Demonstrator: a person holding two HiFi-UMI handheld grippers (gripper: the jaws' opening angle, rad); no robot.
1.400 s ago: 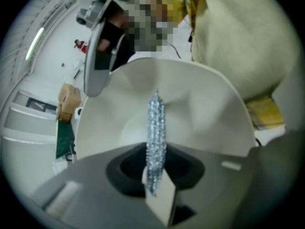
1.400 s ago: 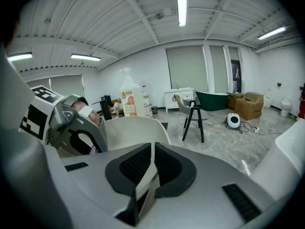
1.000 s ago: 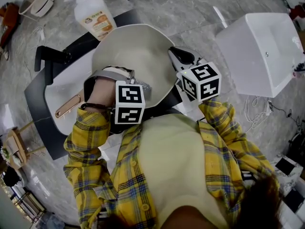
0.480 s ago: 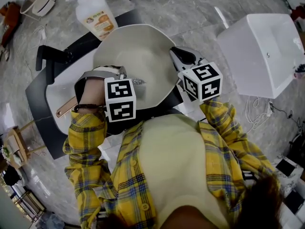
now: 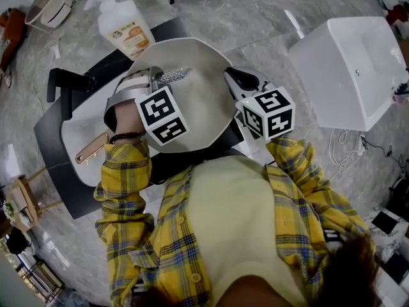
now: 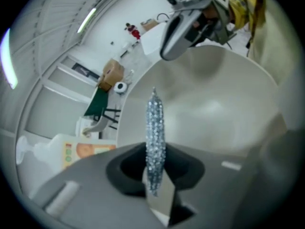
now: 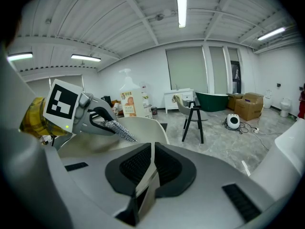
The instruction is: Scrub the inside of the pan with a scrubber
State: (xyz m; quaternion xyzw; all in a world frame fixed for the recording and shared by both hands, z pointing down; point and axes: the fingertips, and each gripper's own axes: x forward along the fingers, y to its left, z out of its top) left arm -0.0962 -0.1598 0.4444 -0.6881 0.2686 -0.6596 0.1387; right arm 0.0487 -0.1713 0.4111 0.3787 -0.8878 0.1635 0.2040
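Head view, nearest first: a person in a yellow plaid shirt [image 5: 160, 235] bends over a white sink [image 5: 80, 123] set in a black worktop [image 5: 54, 165]. A big cream pan [image 5: 198, 101] lies across the sink, and a copper-coloured handle [image 5: 91, 148] pokes out at its near left, passing under the person's left arm.

On the right, the right gripper [image 5: 235, 78] grips the pan's right rim. Its own view shows the two pads pressed together on the thin cream edge. On the left, the left gripper [image 5: 155, 77] hangs over the pan's left side, jaws pinched tight on a glittery silver scrubber [image 5: 174, 75]. The scrubber sticks out past the jaws toward the right, over the far-left part of the pan's inside. From where I stand I cannot tell whether it touches the wall.

Farther off, a black faucet [image 5: 64, 82] stands at the sink's far-left corner. Beyond it a pump soap bottle [image 5: 124, 21] with an orange label sits on the grey marble floor [image 5: 255, 11]. Well to the right is a white square tub [image 5: 351, 62].
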